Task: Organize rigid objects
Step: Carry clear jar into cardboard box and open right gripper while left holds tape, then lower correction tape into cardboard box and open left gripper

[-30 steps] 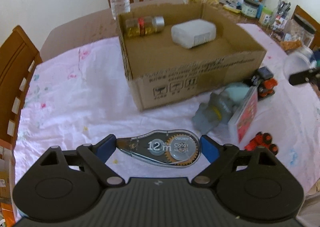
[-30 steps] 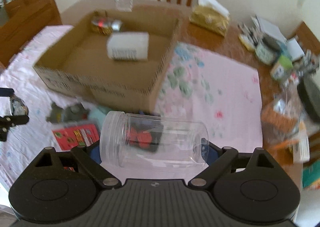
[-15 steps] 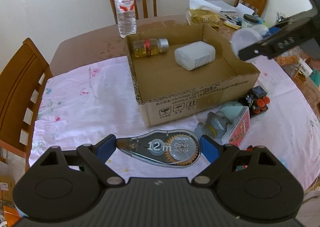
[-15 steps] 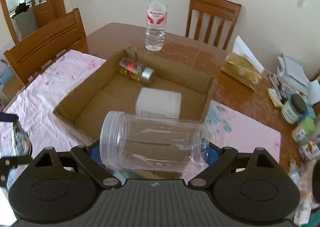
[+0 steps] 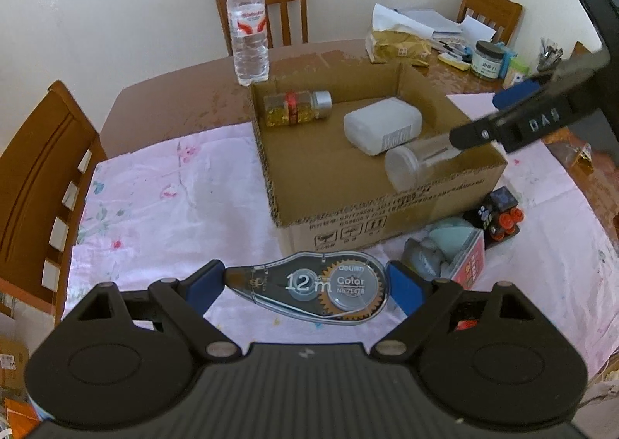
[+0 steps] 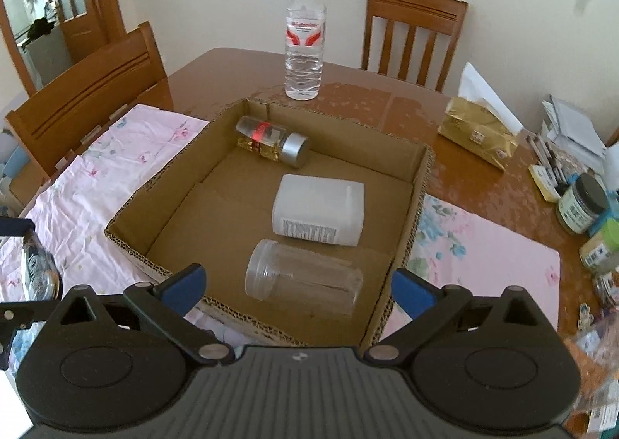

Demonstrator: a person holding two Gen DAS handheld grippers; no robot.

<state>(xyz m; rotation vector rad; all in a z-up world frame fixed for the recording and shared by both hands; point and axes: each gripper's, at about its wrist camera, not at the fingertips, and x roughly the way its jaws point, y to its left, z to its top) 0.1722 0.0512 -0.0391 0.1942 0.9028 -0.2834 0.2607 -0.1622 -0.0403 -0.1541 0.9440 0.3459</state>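
My left gripper [image 5: 305, 286] is shut on a clear correction tape dispenser [image 5: 309, 290] and holds it above the pink cloth in front of the cardboard box [image 5: 387, 212]. My right gripper [image 6: 296, 284] is open and empty above the box's near wall [image 6: 247, 317]. A clear plastic jar [image 6: 303, 286] lies on its side inside the box, below the open jaws; it also shows in the left wrist view [image 5: 418, 164]. A white container [image 6: 319, 209] and a small glass bottle with a silver cap [image 6: 272, 141] lie in the box too.
A water bottle [image 6: 303, 40] stands behind the box. Toy cars [image 5: 499, 214], a grey figure [image 5: 421, 261] and a red card pack [image 5: 470, 267] lie right of the box. Jars and clutter [image 6: 580, 203] fill the table's right side. Wooden chairs [image 6: 85, 98] surround the table.
My right gripper carried the clear jar over the box, opened, and the jar now lies inside. My left gripper rose slightly, still holding the tape dispenser.
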